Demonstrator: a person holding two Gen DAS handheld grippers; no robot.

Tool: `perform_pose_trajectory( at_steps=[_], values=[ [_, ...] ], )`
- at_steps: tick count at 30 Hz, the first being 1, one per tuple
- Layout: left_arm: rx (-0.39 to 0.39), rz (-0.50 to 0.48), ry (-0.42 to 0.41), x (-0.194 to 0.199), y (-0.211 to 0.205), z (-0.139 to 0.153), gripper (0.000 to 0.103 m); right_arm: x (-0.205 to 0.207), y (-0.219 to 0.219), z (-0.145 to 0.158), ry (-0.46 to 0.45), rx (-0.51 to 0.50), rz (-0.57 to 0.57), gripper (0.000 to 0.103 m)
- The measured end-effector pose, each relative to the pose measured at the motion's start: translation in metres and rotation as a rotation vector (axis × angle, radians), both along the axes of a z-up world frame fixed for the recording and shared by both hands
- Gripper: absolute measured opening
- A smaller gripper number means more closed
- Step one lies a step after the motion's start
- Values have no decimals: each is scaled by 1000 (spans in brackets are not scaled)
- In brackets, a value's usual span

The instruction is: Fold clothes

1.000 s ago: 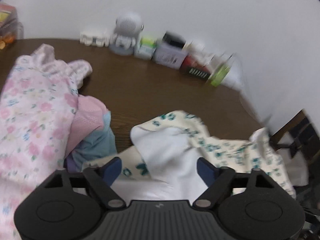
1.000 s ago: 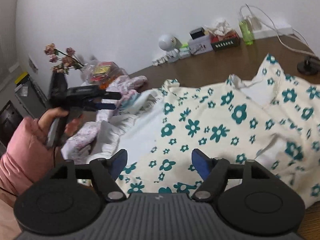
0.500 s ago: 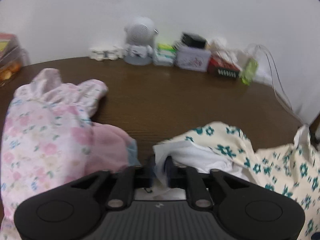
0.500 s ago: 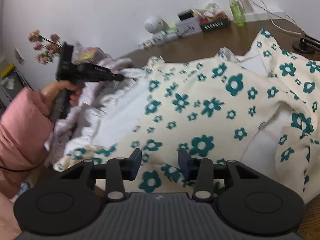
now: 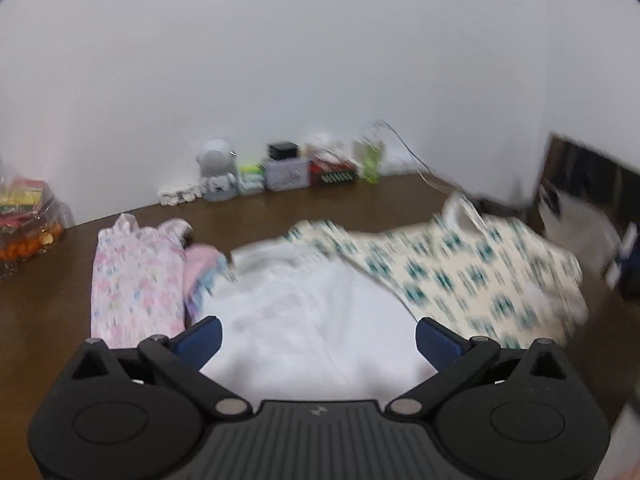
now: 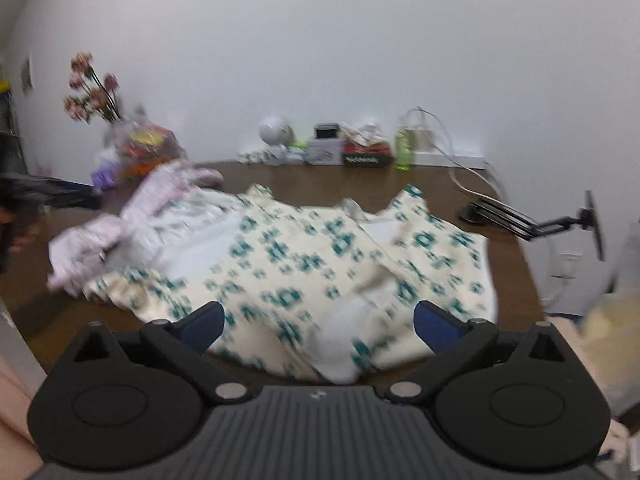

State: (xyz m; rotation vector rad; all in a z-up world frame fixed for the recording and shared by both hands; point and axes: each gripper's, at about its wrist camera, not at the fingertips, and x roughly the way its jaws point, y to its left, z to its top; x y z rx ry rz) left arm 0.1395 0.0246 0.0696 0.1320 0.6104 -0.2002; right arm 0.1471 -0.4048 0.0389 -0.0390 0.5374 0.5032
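Note:
A cream garment with teal flowers lies spread on the brown table, its white inside turned up at the left. My left gripper is open above that white part, holding nothing. My right gripper is open over the garment's near edge, also holding nothing. In the right wrist view a hand grips the left gripper at the far left. A pink floral garment lies folded to the left, with a pink and blue piece beside it. Both views are motion-blurred.
Small boxes, a white round figure and a green bottle line the wall. Flowers and a snack bag stand at the left. A cable and black desk lamp sit at the right.
Both grippers opened from shut, let go of the flowered garment and pulled back and up. The garment now lies flatter on the table.

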Motion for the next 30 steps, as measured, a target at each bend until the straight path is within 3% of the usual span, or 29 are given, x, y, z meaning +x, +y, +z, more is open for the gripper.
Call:
perform_pose_trajectory(
  at_steps=[4,8,10,13,17,20,21,22,30],
  values=[
    [32,-26,36,-36,-24,-22,103,-8,-6,-11,-3,-20,-18,103],
    [81,-52,56,-37,-38,-31,103,18,-18,2,-54,49,-43,99],
    [89,-64,54,-29,-43,-30,101,62,-9,3,-1,29,-51,75],
    [78,-66,58,-19,-50,-31,101,135,8,2,104,-23,-64,56],
    [45,-66,54,-18,-51,-33,101,232,31,0,244,-93,-83,49],
    [17,-64,51,-20,-49,-34,101,277,43,-20,328,-150,-127,41],
    [10,-59,51,-21,-47,-33,101,284,47,-28,350,-164,-144,27],
    [7,-53,51,-21,-44,-33,101,289,48,-32,361,-167,-164,5],
    [-16,-32,45,-22,-32,-33,101,297,28,-35,307,-59,-296,3]
  ],
)
